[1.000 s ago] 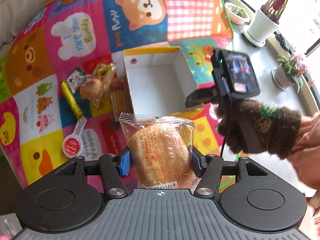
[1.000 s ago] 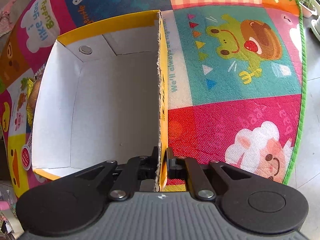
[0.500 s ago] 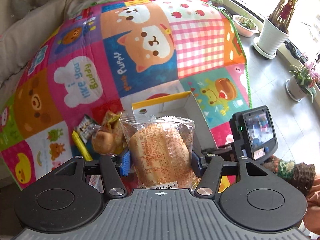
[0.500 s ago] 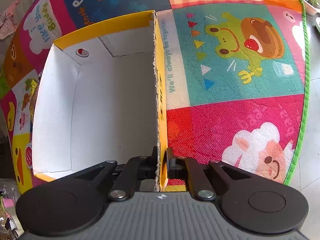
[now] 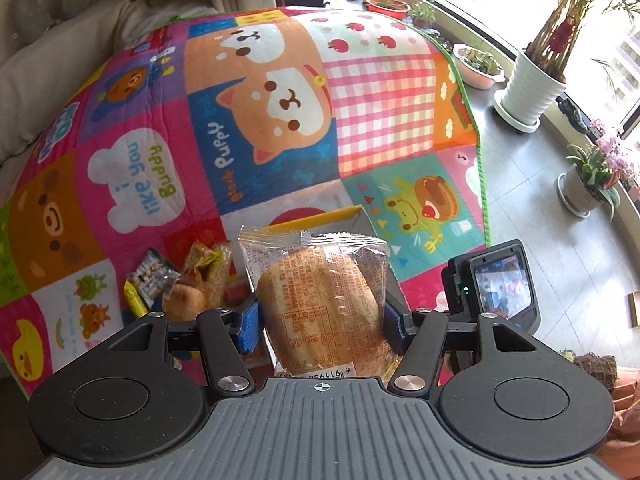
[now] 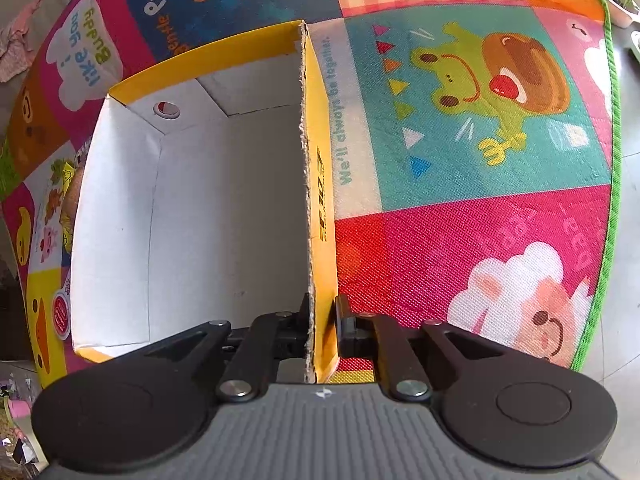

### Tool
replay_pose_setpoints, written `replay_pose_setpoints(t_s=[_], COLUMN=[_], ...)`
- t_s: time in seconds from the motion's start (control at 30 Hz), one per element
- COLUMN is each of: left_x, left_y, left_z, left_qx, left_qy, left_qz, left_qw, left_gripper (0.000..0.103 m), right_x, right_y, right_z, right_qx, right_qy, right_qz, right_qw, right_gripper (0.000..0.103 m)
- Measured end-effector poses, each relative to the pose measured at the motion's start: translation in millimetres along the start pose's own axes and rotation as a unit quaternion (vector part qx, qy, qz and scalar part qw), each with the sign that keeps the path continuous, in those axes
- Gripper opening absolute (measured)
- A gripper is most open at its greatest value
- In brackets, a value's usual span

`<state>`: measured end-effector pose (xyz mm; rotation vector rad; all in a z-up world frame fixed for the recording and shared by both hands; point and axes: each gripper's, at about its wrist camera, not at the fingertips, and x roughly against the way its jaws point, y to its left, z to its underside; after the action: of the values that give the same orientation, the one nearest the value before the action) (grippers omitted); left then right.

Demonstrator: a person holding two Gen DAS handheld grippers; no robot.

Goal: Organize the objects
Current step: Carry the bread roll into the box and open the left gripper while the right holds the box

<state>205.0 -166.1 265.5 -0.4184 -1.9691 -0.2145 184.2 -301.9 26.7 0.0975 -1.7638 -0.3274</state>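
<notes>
Bun (image 5: 320,312) in its clear wrapper sits clamped between the blue pads of the left tongs (image 5: 320,326), long axis running along the fingers, sealed end away from the hand, held up above the mat (image 5: 256,152). Box (image 6: 192,216) lies ahead of and below the bun; in the left view only a yellow strip of its far rim (image 5: 320,216) peeks over the wrapper, so the bun looks about lined up with the opening but still raised, judged not yet over the middle. Next move likely a lowering forward into the box. Right tongs (image 6: 322,320) are nearer the box: nearly closed, pinching its right wall, one finger inside, one outside, steadying it. Left hand carries, right hand holds

Right view shows what the left hides: white box interior, nothing in it, yellow outside, round hole in the far wall. Left view alone shows the leftover snacks (image 5: 192,280) on the mat left of the box, the right rig's screen (image 5: 502,286), potted plants (image 5: 536,80) on the floor by the window
</notes>
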Motion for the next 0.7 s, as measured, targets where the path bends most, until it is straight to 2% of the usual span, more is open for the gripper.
replay_pose_setpoints(t_s=[0.17,0.3,0.47,0.57,0.7], left_x=[1,-4,-9,-18,-36], left_y=[4,0,8,10,16], left_z=[2,4,6,9,9], left_qx=[0.006,-0.025,-0.005,0.003,0.013], left_qy=[-0.009,-0.010,-0.008,-0.004,-0.033], left_qz=[-0.007,-0.038,0.007,0.007,0.017], left_qw=[0.9999,0.9989,0.9999,1.0000,0.9992], left_gripper=[0.064,0.065,0.065,0.065,0.067], right_x=[-1,-1,-1,-2,-5], right_y=[1,3,3,3,3], right_z=[0,0,0,0,0], right_qx=[0.002,0.004,0.005,0.004,0.006], right_qy=[0.000,0.001,0.001,0.002,0.004], right_qz=[0.001,0.003,0.004,0.005,0.009], right_qw=[1.000,1.000,1.000,1.000,1.000], right_gripper=[0.012,0.013,0.013,0.013,0.013])
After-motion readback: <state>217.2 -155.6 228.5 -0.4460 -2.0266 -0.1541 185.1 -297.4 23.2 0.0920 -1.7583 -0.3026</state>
